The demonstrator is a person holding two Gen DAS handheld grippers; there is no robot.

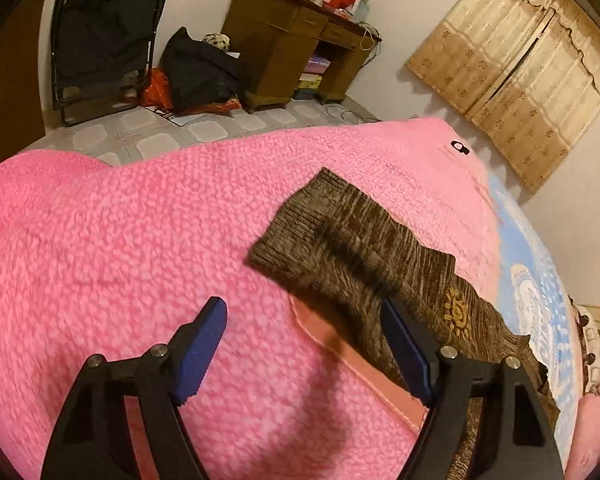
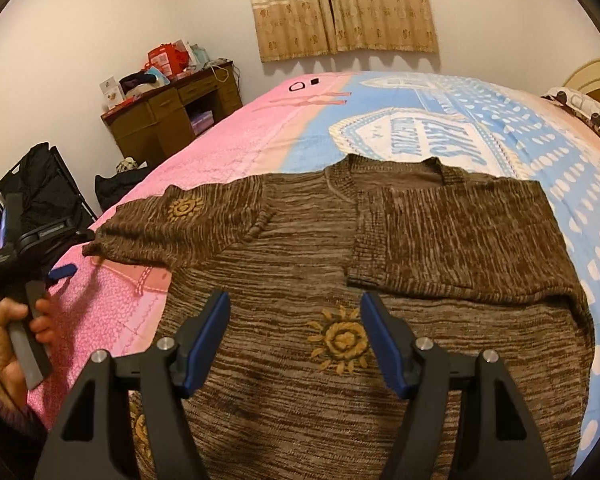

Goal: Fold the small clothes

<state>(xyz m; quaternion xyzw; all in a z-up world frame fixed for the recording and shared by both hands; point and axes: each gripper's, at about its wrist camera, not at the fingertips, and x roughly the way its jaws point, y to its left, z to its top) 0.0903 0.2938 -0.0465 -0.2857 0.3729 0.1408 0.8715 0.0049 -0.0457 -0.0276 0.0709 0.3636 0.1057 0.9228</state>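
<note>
A brown knitted sweater [image 2: 300, 248] with yellow flower motifs lies flat on the bed. One sleeve [image 2: 452, 236] is folded across the chest. The other sleeve [image 1: 360, 240] stretches out over the pink blanket [image 1: 120, 248]. My left gripper [image 1: 302, 312] is open just above that sleeve's lower edge: its right finger is over the knit, its left finger over bare blanket, and the pads press on nothing. My right gripper [image 2: 295, 304] hovers open over the sweater's front, above a flower motif [image 2: 342, 340], and holds nothing. A hand [image 2: 4, 332] holds the left gripper's handle at the bed's side.
The bed carries a pink and blue printed cover [image 2: 440, 136]. Beyond its far edge stand a cluttered wooden desk [image 1: 292, 44], a black folding chair [image 1: 100, 36] and a black bag [image 1: 200, 68] on the tiled floor. Curtains [image 2: 340, 4] hang on the wall.
</note>
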